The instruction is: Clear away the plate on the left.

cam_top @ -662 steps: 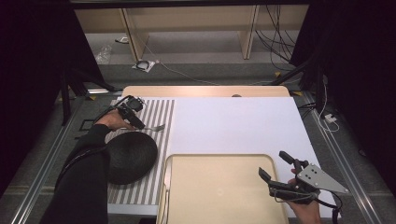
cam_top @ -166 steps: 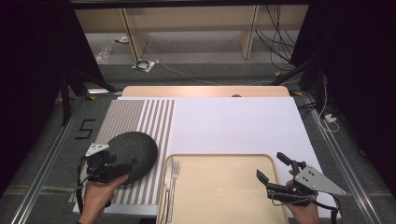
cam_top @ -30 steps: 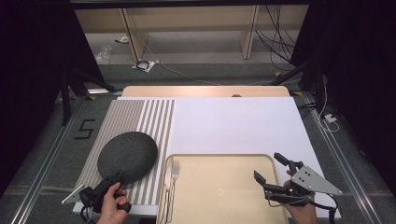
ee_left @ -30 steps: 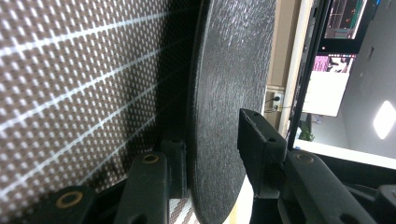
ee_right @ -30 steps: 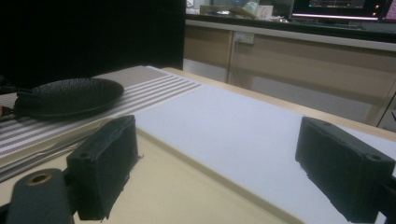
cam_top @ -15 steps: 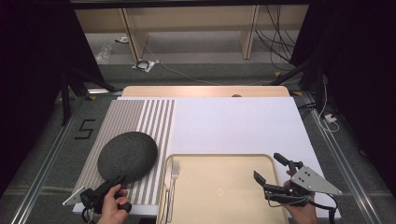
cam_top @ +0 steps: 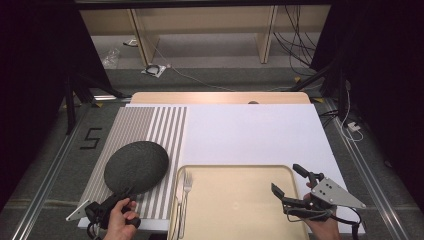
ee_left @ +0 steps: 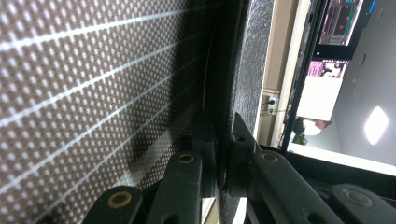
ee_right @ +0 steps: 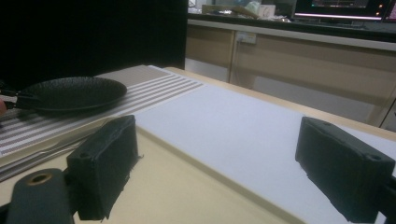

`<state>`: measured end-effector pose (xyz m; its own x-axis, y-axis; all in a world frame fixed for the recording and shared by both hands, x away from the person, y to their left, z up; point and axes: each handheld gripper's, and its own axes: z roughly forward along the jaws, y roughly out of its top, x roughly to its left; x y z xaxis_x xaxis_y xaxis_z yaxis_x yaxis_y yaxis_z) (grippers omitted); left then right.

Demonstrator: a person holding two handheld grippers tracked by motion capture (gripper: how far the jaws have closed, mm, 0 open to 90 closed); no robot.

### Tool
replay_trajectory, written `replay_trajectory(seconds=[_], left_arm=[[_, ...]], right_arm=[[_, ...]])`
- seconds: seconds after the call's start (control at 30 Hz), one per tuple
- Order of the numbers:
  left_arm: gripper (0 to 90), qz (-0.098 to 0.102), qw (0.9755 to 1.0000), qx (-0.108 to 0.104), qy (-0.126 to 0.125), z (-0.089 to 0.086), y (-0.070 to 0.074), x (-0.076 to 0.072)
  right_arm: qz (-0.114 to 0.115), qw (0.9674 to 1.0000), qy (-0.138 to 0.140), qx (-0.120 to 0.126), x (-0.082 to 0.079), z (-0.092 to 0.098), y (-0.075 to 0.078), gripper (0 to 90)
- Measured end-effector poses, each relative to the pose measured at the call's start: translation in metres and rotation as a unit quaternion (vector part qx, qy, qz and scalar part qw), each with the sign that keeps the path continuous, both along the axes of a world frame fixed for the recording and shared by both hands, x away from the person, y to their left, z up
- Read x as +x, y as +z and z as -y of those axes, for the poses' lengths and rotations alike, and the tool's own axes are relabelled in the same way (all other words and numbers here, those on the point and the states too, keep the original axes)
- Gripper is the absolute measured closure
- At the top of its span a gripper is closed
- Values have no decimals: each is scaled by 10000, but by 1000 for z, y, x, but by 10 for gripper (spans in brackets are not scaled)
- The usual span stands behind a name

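From the high view, your left tongs (cam_top: pixel 116 206) sit at the near left corner of the counter (cam_top: pixel 250 125), their tips at the near rim of the dark plate (cam_top: pixel 136 166). The plate lies on the striped placemat (cam_top: pixel 150 125), close to its right edge and just left of the beige tray (cam_top: pixel 235 200). A fork (cam_top: pixel 186 187) lies along the tray's left side. Your right tongs (cam_top: pixel 292 187) hover over the tray's near right corner with the jaws spread wide and nothing between them; the grey three-cornered plate on top points to the right.

In the left gripper view, your left tongs (ee_left: pixel 223 163) have just been closing and now clamp the thin rim of the dark plate (ee_left: pixel 247 56), one pad on each face of it. The plate runs edge-on up the middle of this view, with the woven placemat (ee_left: pixel 93 84) on the left.

In the right gripper view, your right tongs (ee_right: pixel 210 172) stand wide apart and hold nothing, the two black pads framing the tray (ee_right: pixel 177 196) and the white surface (ee_right: pixel 243 126) beyond it. The dark plate (ee_right: pixel 70 93) rests flat on the striped placemat (ee_right: pixel 140 88) at far left, well apart from these jaws.
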<state>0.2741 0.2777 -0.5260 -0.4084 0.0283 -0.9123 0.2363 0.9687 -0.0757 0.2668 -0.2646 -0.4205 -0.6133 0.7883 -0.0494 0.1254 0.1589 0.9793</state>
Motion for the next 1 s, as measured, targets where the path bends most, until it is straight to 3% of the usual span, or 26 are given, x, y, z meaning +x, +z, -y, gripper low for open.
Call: replay_trajectory(seconds=[0.2,0.4,1.0], left_arm=[[850,18,10000,-27,-35,0,1,0],[851,218,9997,-36,-134,3,6,0],[850,436,9975,22,-563,15,18,-3]], right_arm=[[2,10000,16,-4,0,-1,0,138],[8,10000,24,1,-1,0,0,138],[15,10000,8,7,-1,0,0,138]])
